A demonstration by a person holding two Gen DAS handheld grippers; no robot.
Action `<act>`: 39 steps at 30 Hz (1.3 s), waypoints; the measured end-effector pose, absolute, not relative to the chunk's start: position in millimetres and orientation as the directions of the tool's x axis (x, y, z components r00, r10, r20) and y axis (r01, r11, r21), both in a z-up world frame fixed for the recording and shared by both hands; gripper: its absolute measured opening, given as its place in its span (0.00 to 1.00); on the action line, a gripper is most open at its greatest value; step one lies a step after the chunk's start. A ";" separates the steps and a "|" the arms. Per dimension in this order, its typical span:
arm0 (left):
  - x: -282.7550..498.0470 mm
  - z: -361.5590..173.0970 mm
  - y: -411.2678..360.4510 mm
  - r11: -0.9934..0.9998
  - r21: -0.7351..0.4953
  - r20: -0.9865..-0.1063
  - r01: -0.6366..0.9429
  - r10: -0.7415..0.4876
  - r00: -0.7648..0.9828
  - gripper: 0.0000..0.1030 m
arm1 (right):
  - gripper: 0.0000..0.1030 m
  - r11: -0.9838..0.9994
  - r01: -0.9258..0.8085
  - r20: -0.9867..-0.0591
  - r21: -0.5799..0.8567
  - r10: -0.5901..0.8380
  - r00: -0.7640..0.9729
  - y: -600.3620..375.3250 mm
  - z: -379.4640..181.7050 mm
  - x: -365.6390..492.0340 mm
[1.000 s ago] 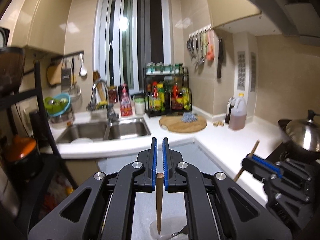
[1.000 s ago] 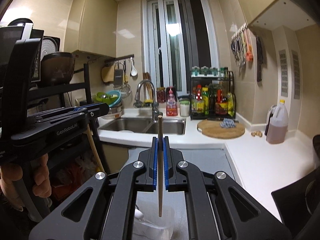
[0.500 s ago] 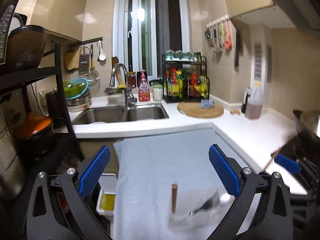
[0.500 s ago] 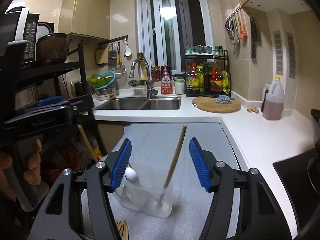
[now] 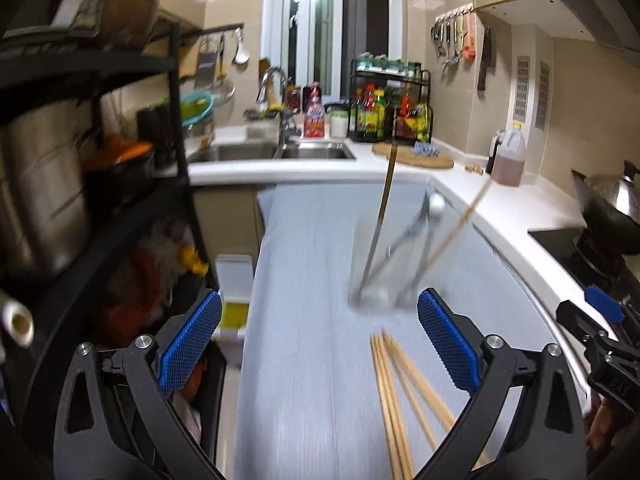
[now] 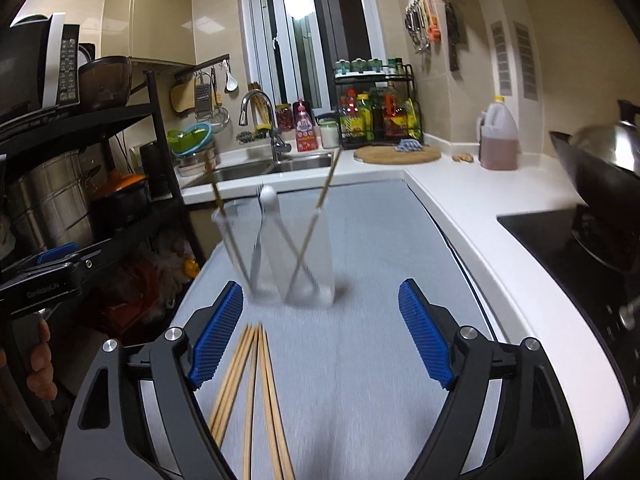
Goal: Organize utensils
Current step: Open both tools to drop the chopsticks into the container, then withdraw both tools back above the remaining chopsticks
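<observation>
A clear plastic cup point(image 6: 280, 252) stands on the grey mat point(image 6: 360, 360); it holds two wooden chopsticks point(image 6: 326, 188), a spoon and a fork. It also shows in the left wrist view point(image 5: 384, 276), blurred. Several loose chopsticks point(image 6: 256, 392) lie on the mat in front of it, also in the left wrist view point(image 5: 400, 400). My left gripper point(image 5: 318, 342) is open and empty, behind the cup and left of the loose chopsticks. My right gripper point(image 6: 320, 330) is open and empty, just behind the cup, above the loose chopsticks.
A black shelf rack point(image 5: 100, 200) with pots stands on the left. A sink point(image 6: 264, 166), spice rack point(image 6: 376, 116), cutting board point(image 6: 396, 155) and oil jug point(image 6: 498, 140) line the back counter. A wok point(image 6: 600, 168) sits on the stove at right.
Both grippers opened and let their chopsticks drop into the cup, then pulled back and tilted down; the loose chopsticks on the mat came into view.
</observation>
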State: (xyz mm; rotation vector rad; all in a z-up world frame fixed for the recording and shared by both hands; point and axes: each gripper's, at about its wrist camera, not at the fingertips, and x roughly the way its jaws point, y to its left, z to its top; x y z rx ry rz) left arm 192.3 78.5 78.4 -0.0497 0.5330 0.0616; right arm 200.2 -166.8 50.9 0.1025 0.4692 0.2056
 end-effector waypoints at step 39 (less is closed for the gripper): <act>70.4 -29.5 50.6 0.998 -0.023 -0.607 -0.055 0.029 0.794 0.93 | 0.76 0.981 -0.184 -0.565 0.063 0.187 0.804 -169.4 -41.4 77.6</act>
